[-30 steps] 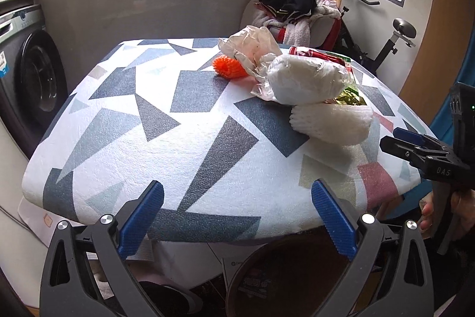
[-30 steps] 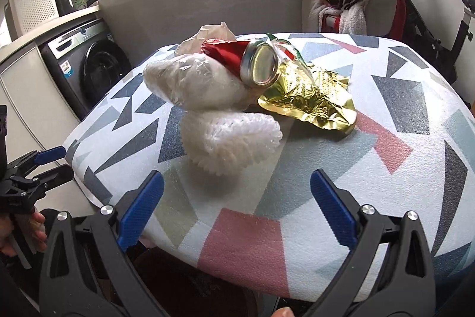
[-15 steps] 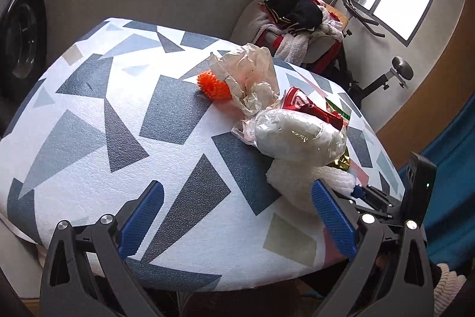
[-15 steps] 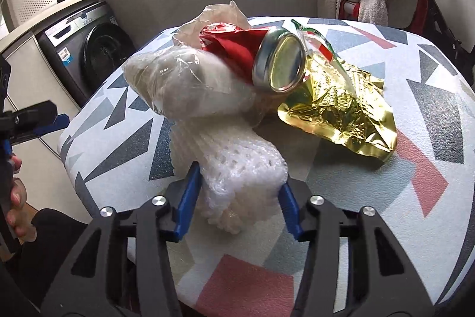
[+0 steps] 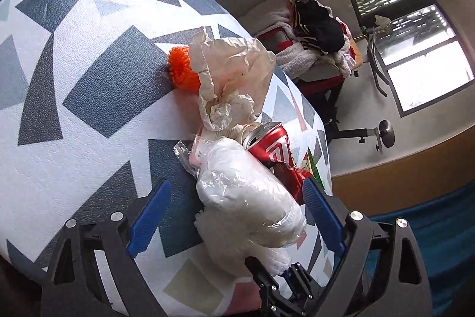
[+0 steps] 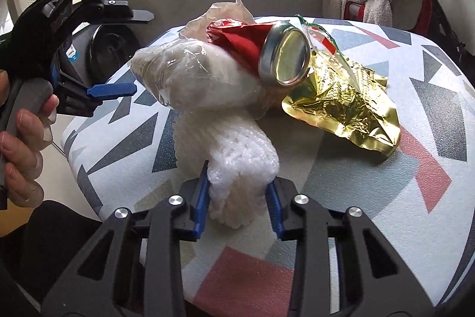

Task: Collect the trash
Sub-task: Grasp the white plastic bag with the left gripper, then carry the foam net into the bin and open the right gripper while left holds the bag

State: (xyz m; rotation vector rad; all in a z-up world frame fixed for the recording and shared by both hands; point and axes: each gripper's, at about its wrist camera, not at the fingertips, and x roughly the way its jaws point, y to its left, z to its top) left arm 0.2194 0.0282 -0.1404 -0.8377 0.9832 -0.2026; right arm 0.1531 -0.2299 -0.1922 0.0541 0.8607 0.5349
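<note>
Right jaws: just closing, blue pads now pinching the white foam net [image 6: 237, 168] at its near end; right gripper [image 6: 237, 198] low at the table's near edge.
Left jaws: spread wide, narrowing slightly just now, either side of the plastic-wrapped white bundle [image 5: 246, 198] without touching it; left gripper [image 5: 234, 216] tilted.
Foam net: white, meshed, puffy, lying on the patterned table [image 6: 415, 198], far end tucked under the bundle.
Bundle: soft white, in clear crinkled film, resting on the net.
Red can [image 6: 267, 49]: dented, lying against the bundle's far side, base toward the right camera.
Gold foil wrapper [image 6: 341, 106]: crumpled, just beside the can.
Further back: crumpled beige bag [image 5: 231, 79], orange ball [image 5: 181, 70] touching it.
</note>
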